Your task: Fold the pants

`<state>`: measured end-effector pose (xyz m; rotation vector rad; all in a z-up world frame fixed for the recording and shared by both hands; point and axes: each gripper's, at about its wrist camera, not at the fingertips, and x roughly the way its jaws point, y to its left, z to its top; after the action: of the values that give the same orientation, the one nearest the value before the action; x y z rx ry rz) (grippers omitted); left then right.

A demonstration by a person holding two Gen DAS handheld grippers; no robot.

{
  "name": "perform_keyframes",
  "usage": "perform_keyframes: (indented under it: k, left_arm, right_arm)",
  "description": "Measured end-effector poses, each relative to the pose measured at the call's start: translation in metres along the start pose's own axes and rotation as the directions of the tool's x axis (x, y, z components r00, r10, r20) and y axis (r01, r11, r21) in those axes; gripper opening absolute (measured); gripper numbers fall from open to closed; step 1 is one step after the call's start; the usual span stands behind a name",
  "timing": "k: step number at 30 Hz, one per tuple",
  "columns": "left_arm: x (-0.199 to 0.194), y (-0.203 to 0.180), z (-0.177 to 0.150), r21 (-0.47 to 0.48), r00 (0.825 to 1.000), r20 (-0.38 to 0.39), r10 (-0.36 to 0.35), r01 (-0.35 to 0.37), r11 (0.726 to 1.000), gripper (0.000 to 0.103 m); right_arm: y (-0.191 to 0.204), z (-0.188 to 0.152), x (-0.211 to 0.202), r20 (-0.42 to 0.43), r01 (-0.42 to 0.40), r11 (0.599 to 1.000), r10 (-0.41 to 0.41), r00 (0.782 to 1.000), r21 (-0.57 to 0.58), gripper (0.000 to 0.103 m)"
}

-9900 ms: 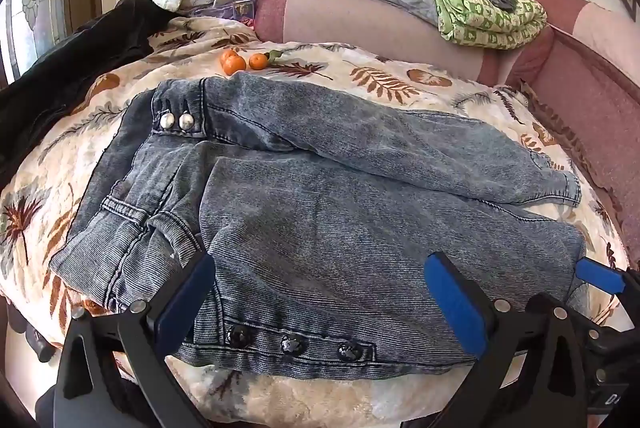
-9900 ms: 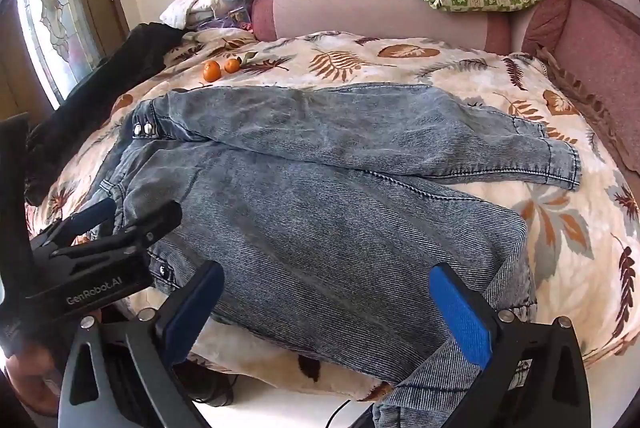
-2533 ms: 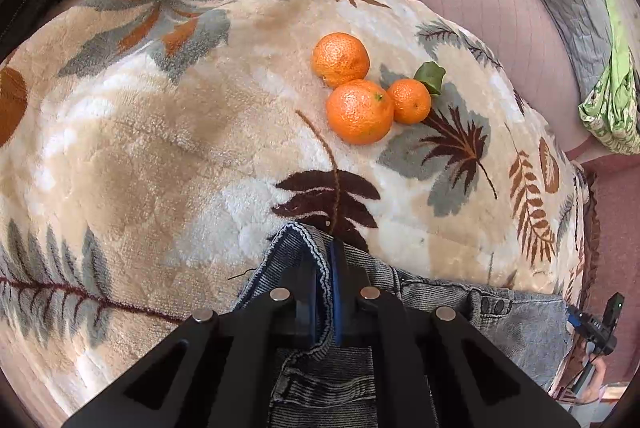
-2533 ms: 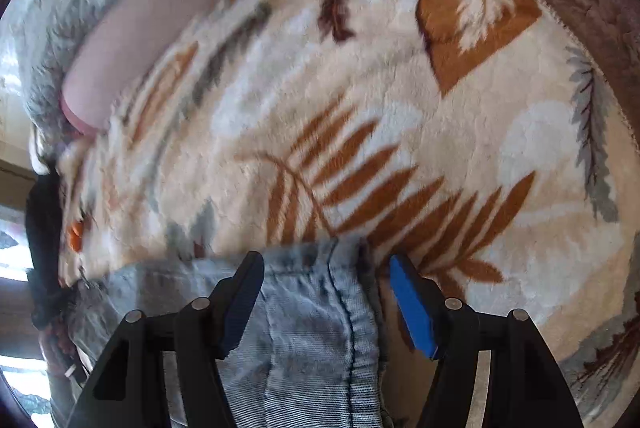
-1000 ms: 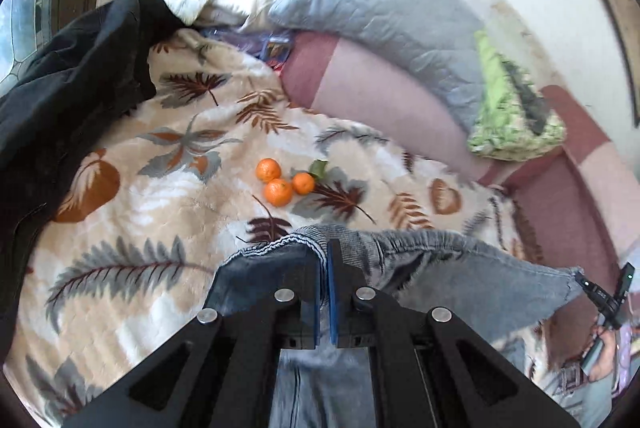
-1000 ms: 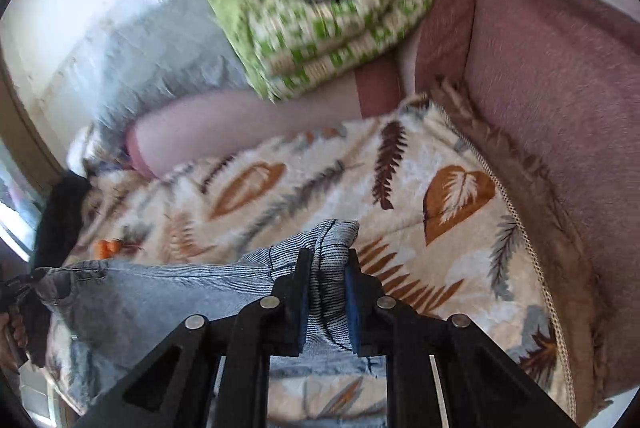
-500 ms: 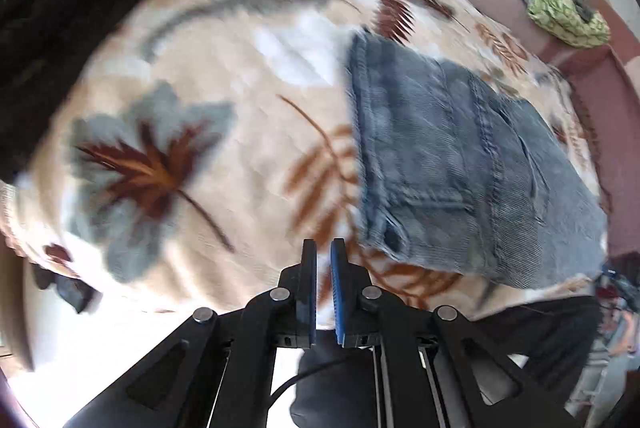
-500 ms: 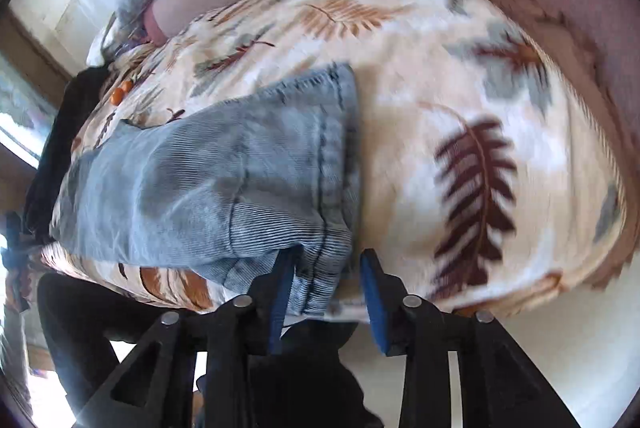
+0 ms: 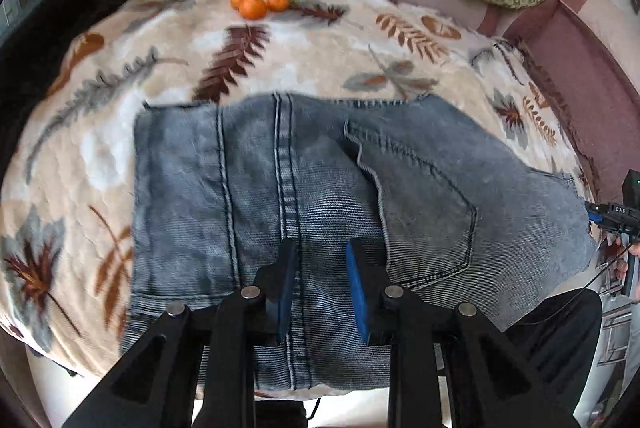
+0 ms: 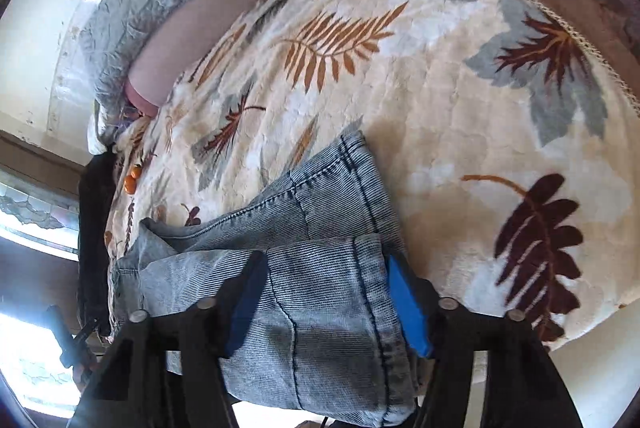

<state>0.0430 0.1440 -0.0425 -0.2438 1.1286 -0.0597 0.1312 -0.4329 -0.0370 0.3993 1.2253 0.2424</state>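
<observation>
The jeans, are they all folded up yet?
Nearly. The jeans already lie doubled over on the leaf-print blanket, back pocket up. The left claw is opening, the right claw closing, neither gripping denim. Likely another fold is left.

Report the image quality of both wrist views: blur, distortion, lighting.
Left wrist view: fisheye bends the bed; slight motion smear on the jeans at their left edge, oranges soft. Right wrist view: horizon rolled, blown-out window at lower left, blanket evenly daylit, jeans sharp.
</observation>
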Motion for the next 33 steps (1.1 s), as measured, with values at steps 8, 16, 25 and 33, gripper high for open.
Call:
perform_keyframes:
  k: [8, 16, 25, 33]
  left_arm:
    - [0.002, 0.027, -0.001, -0.070, 0.994, 0.022, -0.106, 0.107, 0.992, 0.026]
    - [0.001, 0.026, -0.004, -0.060, 0.994, 0.039, -0.101, 0.104, 0.993, 0.026]
    - [0.002, 0.031, -0.004, -0.095, 0.991, 0.046, -0.128, 0.132, 0.987, 0.028]
    - [0.001, 0.030, -0.005, -0.098, 0.992, 0.052, -0.118, 0.122, 0.988, 0.028]
  right_arm:
    - [0.062, 0.029, -0.059, 0.207, 0.190, 0.964, -0.151, 0.967, -0.184, 0.013]
    - [0.047, 0.044, 0.004, 0.064, 0.341, 0.920, -0.335, 0.940, -0.192, 0.025]
    - [-0.029, -0.010, -0.057, 0.200, -0.023, 0.984, -0.013, 0.980, 0.178, 0.080]
    - [-0.031, -0.044, -0.026, 0.085, 0.046, 0.980, -0.064, 0.994, 0.192, 0.080]
